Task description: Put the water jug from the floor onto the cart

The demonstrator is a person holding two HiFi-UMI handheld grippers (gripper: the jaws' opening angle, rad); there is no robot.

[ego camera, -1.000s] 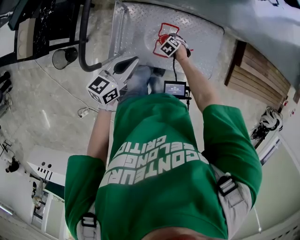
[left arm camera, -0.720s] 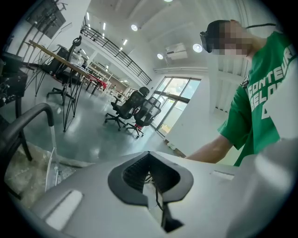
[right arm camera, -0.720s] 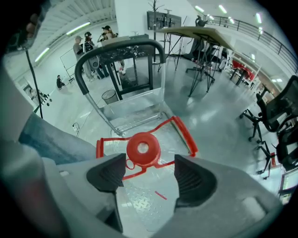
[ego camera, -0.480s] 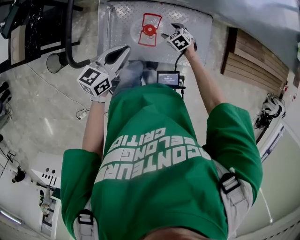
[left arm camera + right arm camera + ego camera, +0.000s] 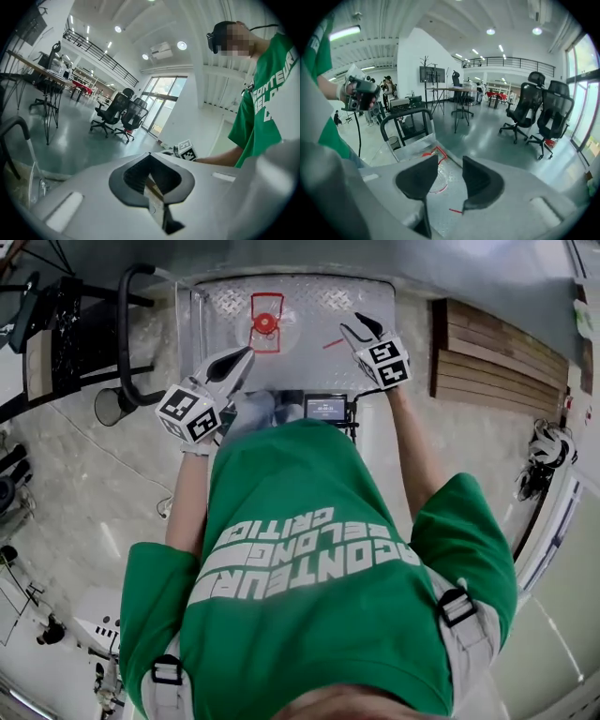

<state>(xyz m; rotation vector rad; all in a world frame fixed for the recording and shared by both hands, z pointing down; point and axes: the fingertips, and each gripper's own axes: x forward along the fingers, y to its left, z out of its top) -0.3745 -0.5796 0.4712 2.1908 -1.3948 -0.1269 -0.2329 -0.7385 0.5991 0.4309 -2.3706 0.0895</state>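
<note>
A pale, glossy floor [image 5: 84,493] runs through a large open hall with white walls, ceiling lights, a railed upper gallery and tall windows. Black office chairs [image 5: 534,112] stand near the glass, and desks on thin legs stand further back. The cart [image 5: 375,296] has a studded metal deck and a black tube handle [image 5: 125,334] at one end. A stack of wooden boards [image 5: 497,357] lies beside it, and a small round bin [image 5: 112,407] stands near the handle. The water jug [image 5: 265,322] stands on the deck, apart from both grippers. The left gripper [image 5: 244,355] is held over the deck's near edge with its jaws pressed together and empty. The right gripper [image 5: 359,329] hovers above the deck, its jaws partly apart and closing, with nothing between them. The jug is clear and seen from above, so only its red cap and red handle show plainly. The person's green shirt [image 5: 319,596] hides the cart's near edge.
</note>
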